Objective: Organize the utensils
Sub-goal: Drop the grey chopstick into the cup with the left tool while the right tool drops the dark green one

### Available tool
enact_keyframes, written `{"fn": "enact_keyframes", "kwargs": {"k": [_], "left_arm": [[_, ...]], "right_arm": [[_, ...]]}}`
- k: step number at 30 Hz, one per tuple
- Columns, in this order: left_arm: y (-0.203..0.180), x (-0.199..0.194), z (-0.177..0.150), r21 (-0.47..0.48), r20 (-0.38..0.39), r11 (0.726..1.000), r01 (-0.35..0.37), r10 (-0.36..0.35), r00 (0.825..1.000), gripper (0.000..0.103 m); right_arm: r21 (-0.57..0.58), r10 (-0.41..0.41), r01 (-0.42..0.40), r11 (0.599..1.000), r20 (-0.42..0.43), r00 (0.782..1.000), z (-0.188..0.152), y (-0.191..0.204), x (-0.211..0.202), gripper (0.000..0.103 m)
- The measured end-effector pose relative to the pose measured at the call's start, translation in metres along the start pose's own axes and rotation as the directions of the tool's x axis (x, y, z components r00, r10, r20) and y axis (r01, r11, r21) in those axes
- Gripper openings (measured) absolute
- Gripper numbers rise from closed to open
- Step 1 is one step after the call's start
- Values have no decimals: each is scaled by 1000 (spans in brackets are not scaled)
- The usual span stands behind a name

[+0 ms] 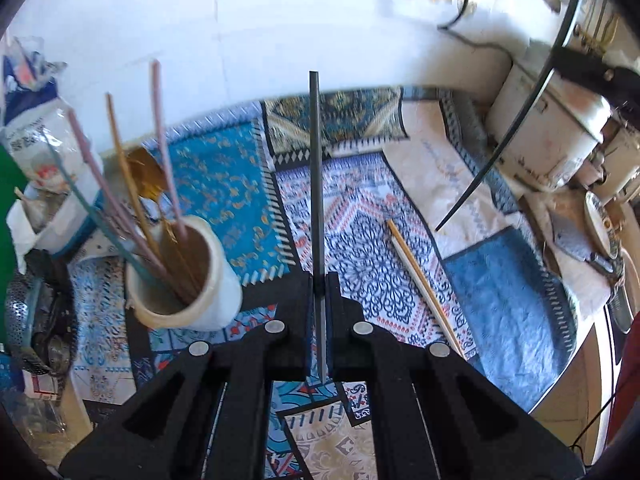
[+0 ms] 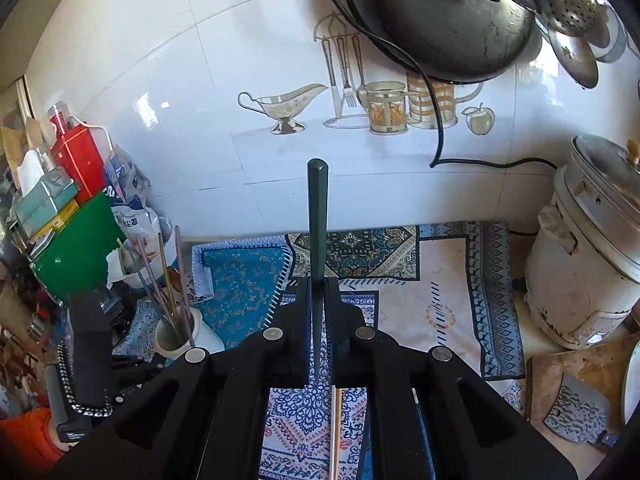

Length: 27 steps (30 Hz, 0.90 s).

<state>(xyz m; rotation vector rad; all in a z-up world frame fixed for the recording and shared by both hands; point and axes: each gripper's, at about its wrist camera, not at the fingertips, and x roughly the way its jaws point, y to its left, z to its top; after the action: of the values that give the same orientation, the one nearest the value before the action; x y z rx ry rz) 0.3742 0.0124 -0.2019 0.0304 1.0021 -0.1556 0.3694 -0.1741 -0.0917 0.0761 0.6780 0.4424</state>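
Note:
My left gripper (image 1: 319, 280) is shut on a dark grey chopstick (image 1: 316, 168) that stands straight up between its pads, above the patterned cloth (image 1: 224, 184). To its left is a white cup (image 1: 216, 280) holding several chopsticks and a gold spoon (image 1: 146, 172). A pale wooden chopstick (image 1: 424, 284) lies on the cloth to the right. My right gripper (image 2: 318, 282) is shut on a dark green chopstick (image 2: 318, 220), which also slants in at the upper right of the left wrist view. The cup (image 2: 180, 340) sits lower left of it.
A white rice cooker (image 2: 580, 272) stands at the right, with a cleaver (image 2: 576, 412) on a board in front of it. A black pan (image 2: 440, 12) and ladles hang on the tiled wall. Boxes, bags and a green sheet (image 2: 76, 256) crowd the left side.

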Motion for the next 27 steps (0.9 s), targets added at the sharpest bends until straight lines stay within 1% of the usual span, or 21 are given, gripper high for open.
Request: {"fn": "enact_keyframes", "kwargs": {"k": [3,7,11,15,18,22,27], "left_arm": [[10,-24,7,-16,65,1000,-2,3,998,3],[29,-55,18,-44,148,999,-2,9,989,3],[52,-80,29,-72,225,997,-18,34,974,3],[76,-97,39,-104,278,994,-34,62,959,3],[94,-103,44,-126,301,991,-45,81,950,3],[114,-99,45,-157,307,986,-62,108,945,3],[133,-70,39,-199,253,978,-59,110,961,3]], "right_arm": [[-21,12,-12,1000,9,1000,7,16,2,6],[-48,36,-35,998,20,999,16,37,6,6],[-75,68,-65,995,32,997,26,61,12,6],[-97,106,-101,990,42,993,36,87,20,6],[-112,137,-132,985,42,990,41,106,29,6],[-126,168,-165,978,14,986,40,128,47,6],[-128,182,-190,973,-74,981,24,147,80,6]]}}
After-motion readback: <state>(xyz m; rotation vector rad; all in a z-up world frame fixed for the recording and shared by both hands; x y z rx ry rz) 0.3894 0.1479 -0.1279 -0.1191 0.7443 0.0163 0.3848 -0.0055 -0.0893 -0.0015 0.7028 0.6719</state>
